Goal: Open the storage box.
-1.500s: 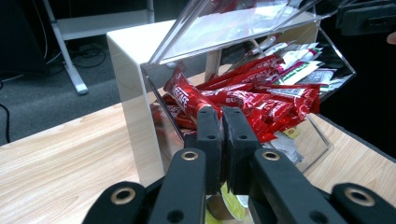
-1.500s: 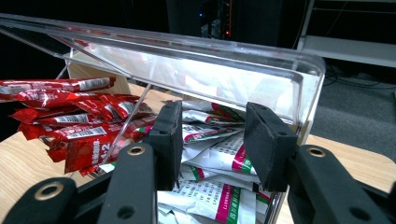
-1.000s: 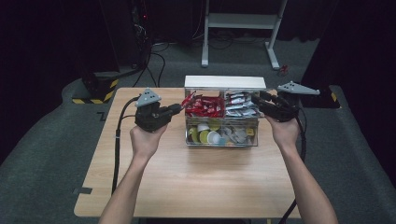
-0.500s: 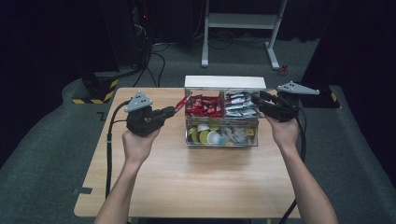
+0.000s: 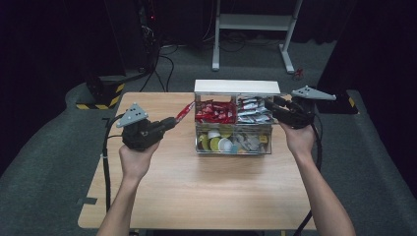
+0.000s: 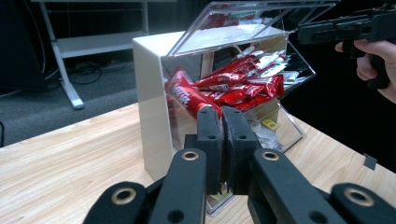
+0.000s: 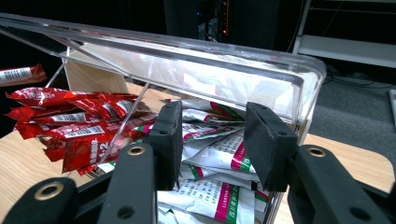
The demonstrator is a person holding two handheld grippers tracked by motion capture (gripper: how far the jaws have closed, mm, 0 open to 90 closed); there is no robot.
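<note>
Right now I hold my left gripper (image 5: pixel 173 121) out at about nine o'clock of the clear acrylic organiser box (image 5: pixel 233 129), a little off its left wall and above the pale wooden desk (image 5: pixel 196 187). Its fingers (image 6: pixel 208 135) are clenched on one end of a red snack packet (image 5: pixel 184 111); in the left gripper view the packet (image 6: pixel 191 98) sticks out past the fingertips toward the box's upper compartment, but outside it.

My right gripper (image 5: pixel 270 106) sits at about three o'clock of the box, up at its top right corner. Its fingers (image 7: pixel 267 140) are spread apart with nothing between them, and they reach in under the raised transparent lid (image 7: pixel 196 70), whose front edge runs across just above them. Whether the fingers touch the lid I cannot tell.

Below the lid, the upper left compartment is heaped with more red snack packets (image 7: pixel 74 123), and the upper right one, straight ahead of my right fingers, holds white sachets with green and pink stripes (image 7: pixel 219 186). A thin clear divider stands between the two heaps. Through the front wall in the high view, the lower tier holds small round capsules (image 5: pixel 216 143) at left and pale flat sachets (image 5: pixel 253 142) at right.
</note>
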